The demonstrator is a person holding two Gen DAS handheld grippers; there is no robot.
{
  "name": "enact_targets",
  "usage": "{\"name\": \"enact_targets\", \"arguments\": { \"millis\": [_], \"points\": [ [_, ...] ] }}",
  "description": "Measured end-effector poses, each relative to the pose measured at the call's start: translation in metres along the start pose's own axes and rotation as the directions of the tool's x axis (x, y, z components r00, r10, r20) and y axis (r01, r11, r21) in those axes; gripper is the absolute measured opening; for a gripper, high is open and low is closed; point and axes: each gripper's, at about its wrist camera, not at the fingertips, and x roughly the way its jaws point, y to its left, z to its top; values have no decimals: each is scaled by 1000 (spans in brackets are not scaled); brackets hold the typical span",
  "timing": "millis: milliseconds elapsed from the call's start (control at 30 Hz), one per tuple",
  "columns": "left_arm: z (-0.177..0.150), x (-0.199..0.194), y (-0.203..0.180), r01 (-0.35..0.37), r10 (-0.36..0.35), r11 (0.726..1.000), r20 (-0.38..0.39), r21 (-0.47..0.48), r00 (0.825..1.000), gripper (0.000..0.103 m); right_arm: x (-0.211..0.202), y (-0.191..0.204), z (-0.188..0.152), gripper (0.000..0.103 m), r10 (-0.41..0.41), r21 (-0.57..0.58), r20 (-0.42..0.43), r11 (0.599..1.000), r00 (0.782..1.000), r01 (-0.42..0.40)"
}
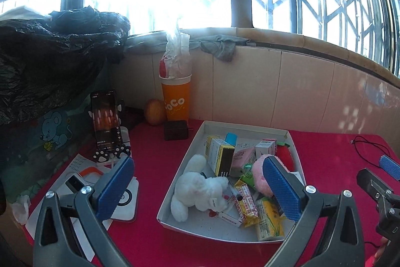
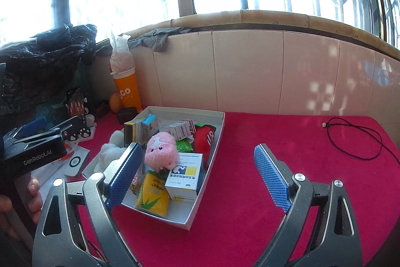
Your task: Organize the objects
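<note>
On red cloth [image 2: 250, 167] by the tiled wall: shallow white cardboard tray [image 1: 175, 189], crowded with a white plush bunny [image 1: 200, 189], pink plush [image 2: 161, 150], red strawberry plush [image 2: 205, 139], yellow snack packets [image 2: 152, 194] and several small medicine boxes [image 2: 183, 178]. Above the tray's near edge: left gripper [image 1: 197, 189], jaws spread wide, nothing held. Right of the tray, over bare cloth: right gripper [image 2: 197, 178], equally wide, empty. Further left: upright phone [image 1: 106, 119], orange CoCo cup [image 1: 175, 101]. Far right: black cable [image 2: 357, 139].

white plush [image 2: 110, 149]: half hidden behind pad | phone screen [image 1: 106, 116]: text unreadable
</note>
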Motion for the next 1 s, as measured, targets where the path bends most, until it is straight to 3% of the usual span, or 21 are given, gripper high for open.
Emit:
{"name": "enact_targets", "arguments": {
  "millis": [233, 433, 567, 800, 900, 1000],
  "points": [
    [-4, -20, -12, 52, -52, 999, -12, 10, 999, 103, -37, -13, -16, 92, -57, -8, 28, 998, 998, 57],
    [-9, -48, -15, 35, -35, 999, 5, 26, 999, 103, -61, -26, -22, 92, -76, 30, 57, 997, 995, 75],
    [-9, -66, -18, -16, 14, 998, 30, 64, 999, 103, -74, -24, -21, 92, -76, 29, 87, 997, 993, 73],
    [-12, -86, -24, 11, -14, 997, 39, 70, 999, 103, -93, -7, -22, 92, -61, -10, 111, 998, 992, 63],
    [-16, -94, -29, 20, -24, 996, 43, 84, 999, 103, -104, -3, -22, 92, -100, -6, 131, 995, 986, 102],
    [-22, -101, -34, 15, -20, 995, 48, 96, 999, 103, -113, -6, -21, 92, -190, 41, 142, 982, 972, 186]
  ]
}}
